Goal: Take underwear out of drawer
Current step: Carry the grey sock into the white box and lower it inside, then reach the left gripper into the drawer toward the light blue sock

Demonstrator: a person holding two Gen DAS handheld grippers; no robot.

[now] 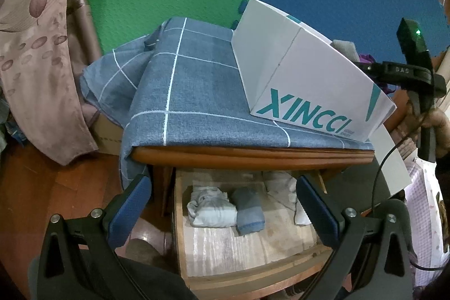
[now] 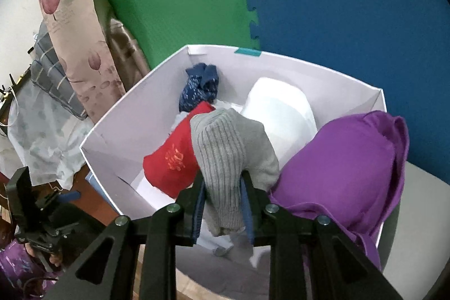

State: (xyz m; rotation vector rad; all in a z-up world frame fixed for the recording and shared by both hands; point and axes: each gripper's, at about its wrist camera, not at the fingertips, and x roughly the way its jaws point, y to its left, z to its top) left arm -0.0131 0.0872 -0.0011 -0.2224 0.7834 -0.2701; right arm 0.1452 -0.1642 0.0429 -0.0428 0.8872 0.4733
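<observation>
Your right gripper (image 2: 223, 204) pinches the ribbed grey knit garment (image 2: 227, 156) above the white cardboard box (image 2: 135, 108); released near its rim, the garment could spill outside. Your left gripper (image 1: 222, 204) gapes empty.

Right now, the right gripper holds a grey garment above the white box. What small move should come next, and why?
Probably open the right gripper and let the grey ribbed garment drop. It already hangs over the open white box, where red, navy and purple pieces lie. The left gripper is open above the drawer, which holds more folded pieces.
</observation>
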